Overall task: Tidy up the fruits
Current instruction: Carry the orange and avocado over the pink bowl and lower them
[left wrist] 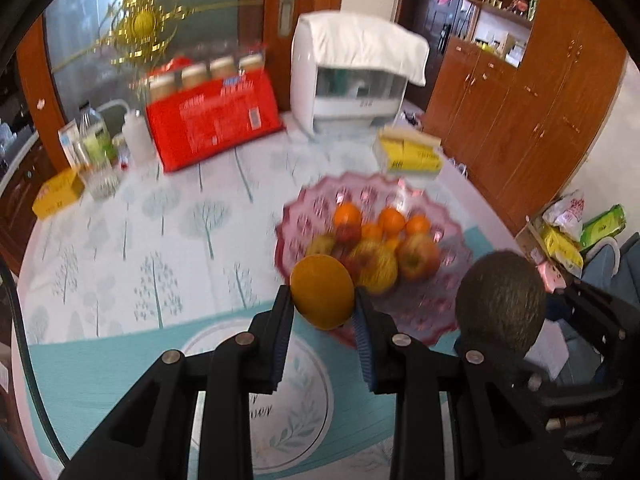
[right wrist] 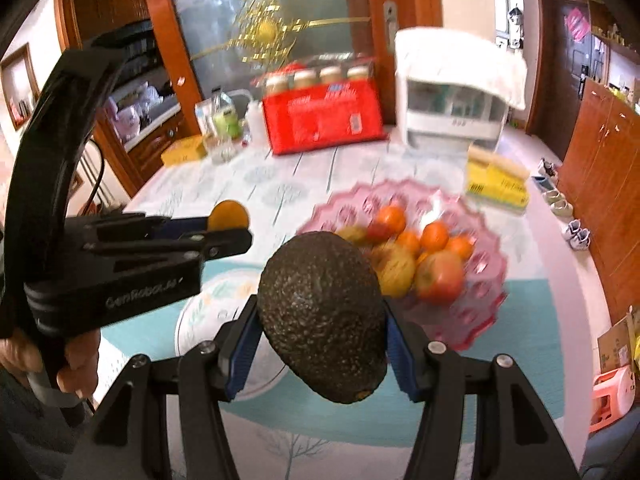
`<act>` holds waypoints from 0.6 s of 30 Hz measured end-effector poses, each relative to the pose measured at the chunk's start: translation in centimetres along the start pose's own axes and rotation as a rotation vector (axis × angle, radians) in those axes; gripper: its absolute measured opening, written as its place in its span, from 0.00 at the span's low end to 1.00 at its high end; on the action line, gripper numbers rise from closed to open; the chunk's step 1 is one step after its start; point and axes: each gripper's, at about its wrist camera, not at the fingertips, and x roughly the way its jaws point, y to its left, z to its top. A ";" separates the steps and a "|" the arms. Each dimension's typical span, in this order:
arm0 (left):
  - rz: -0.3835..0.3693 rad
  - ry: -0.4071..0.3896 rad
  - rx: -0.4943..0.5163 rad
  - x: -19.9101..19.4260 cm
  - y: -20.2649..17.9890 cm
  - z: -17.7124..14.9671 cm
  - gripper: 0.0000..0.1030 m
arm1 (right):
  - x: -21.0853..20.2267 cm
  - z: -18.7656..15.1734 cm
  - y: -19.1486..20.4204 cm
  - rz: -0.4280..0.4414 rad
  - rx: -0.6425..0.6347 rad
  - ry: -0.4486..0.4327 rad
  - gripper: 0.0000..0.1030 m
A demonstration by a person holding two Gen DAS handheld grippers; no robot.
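Observation:
My left gripper (left wrist: 322, 304) is shut on an orange (left wrist: 322, 291) and holds it above the table, just in front of the near-left rim of a pink scalloped fruit bowl (left wrist: 452, 312). The bowl holds several oranges (left wrist: 391, 220) and apples (left wrist: 418, 256). My right gripper (right wrist: 320, 332) is shut on a dark avocado (right wrist: 322, 314) and holds it above the table, near the bowl's (right wrist: 476, 312) front rim. The left gripper (right wrist: 230, 226) with its orange (right wrist: 229, 213) shows at the left of the right wrist view. The avocado (left wrist: 500, 304) shows at the right of the left wrist view.
The table (left wrist: 120, 240) has a tree-patterned cloth. At the back stand a red package (left wrist: 212, 120) with jars, a white appliance (left wrist: 352, 80), bottles (left wrist: 96, 152) and yellow boxes (left wrist: 408, 156). Wooden cabinets (left wrist: 520, 100) stand on the right.

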 end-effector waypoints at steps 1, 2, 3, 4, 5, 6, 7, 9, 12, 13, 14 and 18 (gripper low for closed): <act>0.009 -0.008 0.002 -0.2 -0.4 0.7 0.27 | -0.4 0.9 -0.7 -0.008 0.004 -0.007 0.56; 0.013 -0.012 0.004 -0.2 -0.7 1.1 0.27 | -0.5 1.5 -1.1 -0.015 0.004 -0.010 0.56; 0.015 -0.015 0.005 -0.1 -1.0 1.5 0.27 | -0.7 2.2 -1.7 -0.027 0.005 -0.014 0.56; 0.017 -0.017 0.007 0.0 -1.3 1.9 0.27 | -0.8 2.9 -2.3 -0.042 0.006 -0.019 0.56; 0.021 -0.018 0.011 0.2 -1.7 2.4 0.27 | -0.8 3.6 -3.0 -0.058 0.006 -0.026 0.56; 0.024 -0.018 0.015 0.5 -2.0 2.7 0.27 | -0.7 4.2 -3.6 -0.072 0.007 -0.029 0.56; 0.026 -0.018 0.021 1.0 -2.5 3.2 0.27 | -0.4 4.9 -4.4 -0.085 0.012 -0.032 0.56; 0.032 -0.012 0.026 1.9 -3.1 3.8 0.27 | 0.3 6.1 -5.9 -0.101 0.026 -0.036 0.56; 0.036 0.016 0.025 4.2 -3.9 4.3 0.27 | 2.6 7.5 -8.2 -0.122 0.057 -0.021 0.56; 0.037 0.036 0.021 5.4 -4.2 4.4 0.27 | 3.2 7.7 -8.6 -0.126 0.065 -0.015 0.56; 0.037 0.052 0.014 6.2 -4.4 4.4 0.27 | 4.1 7.9 -9.3 -0.130 0.076 -0.003 0.56; 0.017 0.122 -0.016 9.6 -4.9 3.6 0.27 | 8.6 7.8 -11.3 -0.118 0.125 0.066 0.56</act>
